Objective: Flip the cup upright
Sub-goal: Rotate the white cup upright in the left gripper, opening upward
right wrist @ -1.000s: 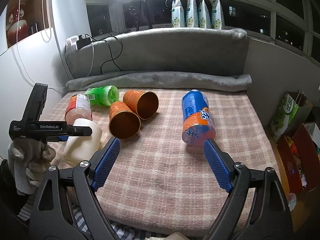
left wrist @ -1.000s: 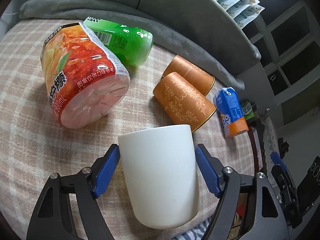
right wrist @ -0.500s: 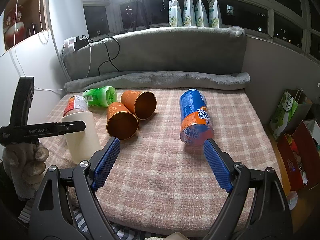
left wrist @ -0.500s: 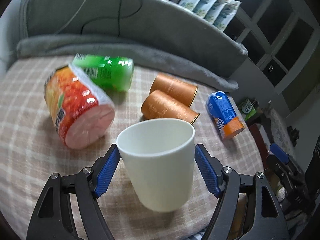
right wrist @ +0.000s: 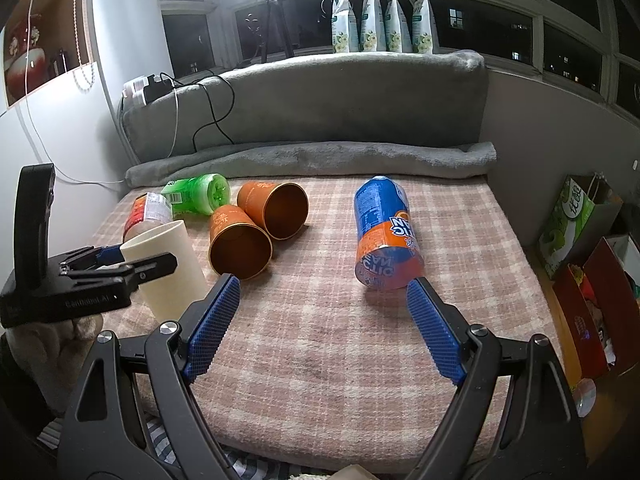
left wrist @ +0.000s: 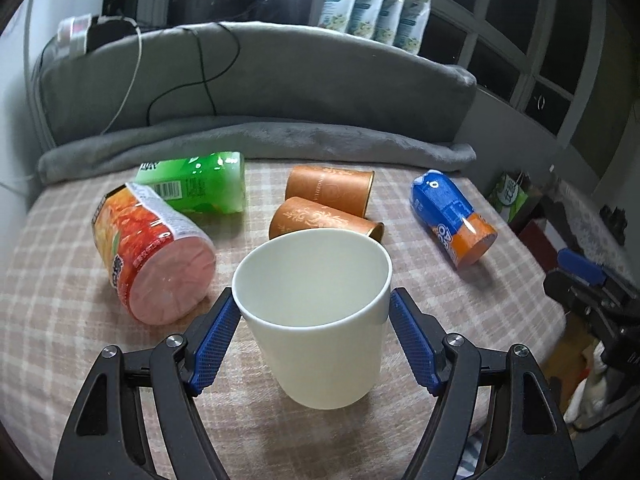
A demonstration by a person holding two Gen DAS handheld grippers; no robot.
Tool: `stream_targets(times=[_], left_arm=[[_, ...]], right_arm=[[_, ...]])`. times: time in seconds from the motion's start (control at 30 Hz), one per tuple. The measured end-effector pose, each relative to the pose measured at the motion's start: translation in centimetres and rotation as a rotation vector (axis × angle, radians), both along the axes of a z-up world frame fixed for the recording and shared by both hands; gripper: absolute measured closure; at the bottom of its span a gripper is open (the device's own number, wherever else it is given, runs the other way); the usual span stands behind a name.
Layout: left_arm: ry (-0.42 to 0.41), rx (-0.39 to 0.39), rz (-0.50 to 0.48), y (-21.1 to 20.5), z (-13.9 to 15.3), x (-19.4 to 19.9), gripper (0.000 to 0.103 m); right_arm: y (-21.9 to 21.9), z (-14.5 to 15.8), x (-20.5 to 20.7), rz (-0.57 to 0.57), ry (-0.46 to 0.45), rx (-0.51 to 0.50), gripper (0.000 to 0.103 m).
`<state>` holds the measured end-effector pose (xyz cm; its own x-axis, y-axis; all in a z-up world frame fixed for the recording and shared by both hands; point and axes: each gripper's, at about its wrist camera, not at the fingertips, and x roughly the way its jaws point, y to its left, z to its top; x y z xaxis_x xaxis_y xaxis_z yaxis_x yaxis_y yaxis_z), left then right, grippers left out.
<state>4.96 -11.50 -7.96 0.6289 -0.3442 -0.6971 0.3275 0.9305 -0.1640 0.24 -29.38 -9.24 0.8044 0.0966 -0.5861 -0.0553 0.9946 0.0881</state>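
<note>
Item: white cup (left wrist: 320,312), mouth up, near left of the plaid blanket (right wrist: 320,320), just in front of two orange paper cups (left wrist: 328,204) lying on their sides.

Holder: left gripper (left wrist: 316,340), blue pads against both cup walls, apparently holding it; whether the base sits flat on the blanket cannot be told.

Right gripper (right wrist: 320,320): jaws wide, empty, hanging over bare blanket near the blue can (right wrist: 384,236).

Handling note: settle the base level before easing the pads apart; soft bedding may tip it. Withdraw straight back, clear of the red bottle (left wrist: 152,256).
</note>
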Motion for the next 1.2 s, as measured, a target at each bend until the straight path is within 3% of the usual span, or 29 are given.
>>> stream_targets(times=[0.3, 1.2], left_arm=[[-0.050, 0.051, -0.033, -1.1, 0.2, -1.3, 0.028], [-0.045, 0.033, -0.098, -0.9, 0.5, -3.5, 0.027]], right_arm=[[0.1, 0.0, -0.1, -0.001, 0.001, 0.000, 0.015], [0.8, 0.5, -0.9, 0.008, -0.011, -0.002, 0.015]])
